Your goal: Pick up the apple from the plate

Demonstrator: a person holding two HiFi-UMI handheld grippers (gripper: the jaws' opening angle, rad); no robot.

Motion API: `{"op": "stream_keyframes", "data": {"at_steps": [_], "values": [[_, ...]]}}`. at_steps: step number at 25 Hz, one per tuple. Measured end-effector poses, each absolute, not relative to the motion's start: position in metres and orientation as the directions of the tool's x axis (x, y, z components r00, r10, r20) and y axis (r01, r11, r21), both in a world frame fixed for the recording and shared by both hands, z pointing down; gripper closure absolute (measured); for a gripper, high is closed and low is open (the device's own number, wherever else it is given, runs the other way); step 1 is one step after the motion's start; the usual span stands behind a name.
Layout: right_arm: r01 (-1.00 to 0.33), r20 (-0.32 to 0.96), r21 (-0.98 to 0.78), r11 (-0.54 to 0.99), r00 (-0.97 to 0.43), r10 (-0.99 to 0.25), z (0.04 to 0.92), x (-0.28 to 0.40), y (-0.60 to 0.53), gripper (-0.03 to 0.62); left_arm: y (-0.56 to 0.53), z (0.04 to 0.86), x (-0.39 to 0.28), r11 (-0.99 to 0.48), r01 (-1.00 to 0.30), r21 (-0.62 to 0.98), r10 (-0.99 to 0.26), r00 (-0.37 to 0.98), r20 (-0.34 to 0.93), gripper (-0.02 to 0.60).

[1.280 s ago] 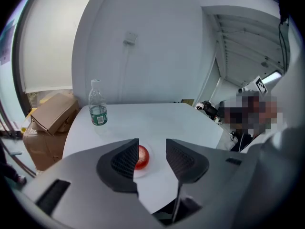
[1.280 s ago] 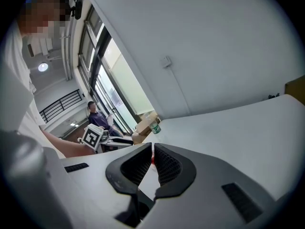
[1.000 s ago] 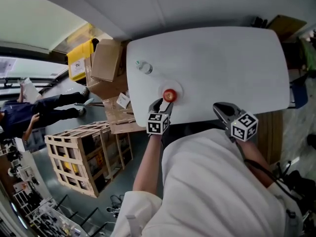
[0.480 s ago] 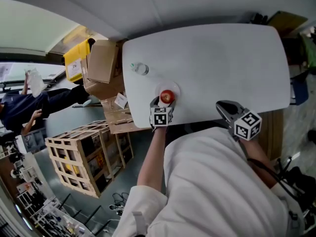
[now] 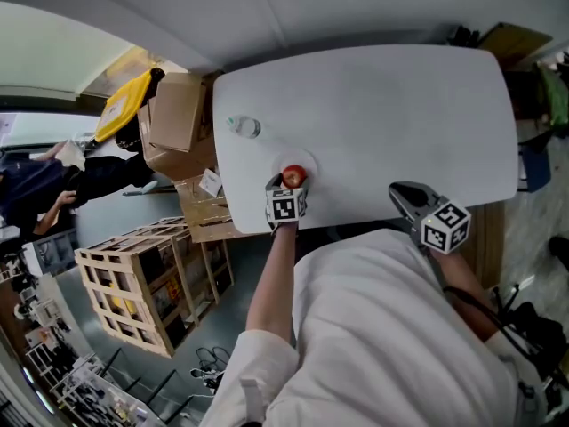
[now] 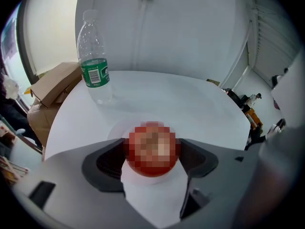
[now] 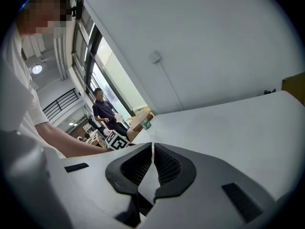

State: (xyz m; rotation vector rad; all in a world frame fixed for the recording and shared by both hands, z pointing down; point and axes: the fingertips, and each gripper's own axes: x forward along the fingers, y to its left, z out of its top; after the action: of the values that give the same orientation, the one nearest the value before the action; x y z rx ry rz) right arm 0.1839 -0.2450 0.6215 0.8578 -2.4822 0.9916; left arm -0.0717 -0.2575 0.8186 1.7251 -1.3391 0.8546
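Note:
A red apple (image 5: 293, 176) (image 6: 152, 149) rests on a small white plate (image 5: 312, 162) (image 6: 117, 130) near the left front edge of the white table (image 5: 400, 114). My left gripper (image 5: 289, 185) (image 6: 152, 152) points steeply down over the plate. Its jaws are closing, one dark pad on each side of the apple, and no firm press on it shows. My right gripper (image 5: 397, 190) (image 7: 152, 149) hovers at the table's front edge, far right of the plate. Its pads meet at the tips with nothing between them.
A clear water bottle (image 5: 242, 127) (image 6: 94, 66) with a green label stands behind and left of the plate. Cardboard boxes (image 5: 173, 118) and a wooden crate (image 5: 151, 287) sit on the floor left of the table. A person (image 5: 36, 185) stands farther left.
My left gripper has come down and forward over the plate, so its jaws now flank the apple. The right gripper has hardly moved.

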Motion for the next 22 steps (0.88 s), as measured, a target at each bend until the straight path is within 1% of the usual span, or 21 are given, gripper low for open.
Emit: {"op": "stream_keyframes", "data": {"at_steps": [5,13,22], "values": [[-0.628,0.487,-0.513,0.586,-0.775,-0.404,0.621,0.176,-0.251,0.556,-0.256,0.806,-0.071,-0.139,-0.970,0.201,-0.471,0.244,0.848,0.233],[-0.588,0.470,-0.523,0.617,-0.803,-0.367,0.621,0.154,-0.247,0.556,-0.252,0.761,-0.069,-0.130,-0.954,0.269,-0.534,0.296,0.792,0.235],[-0.589,0.441,-0.505,0.632,-0.805,-0.397,0.607,0.123,-0.230,0.556,-0.229,0.710,-0.088,-0.176,-0.938,0.299,-0.607,0.343,0.717,0.235]]}}
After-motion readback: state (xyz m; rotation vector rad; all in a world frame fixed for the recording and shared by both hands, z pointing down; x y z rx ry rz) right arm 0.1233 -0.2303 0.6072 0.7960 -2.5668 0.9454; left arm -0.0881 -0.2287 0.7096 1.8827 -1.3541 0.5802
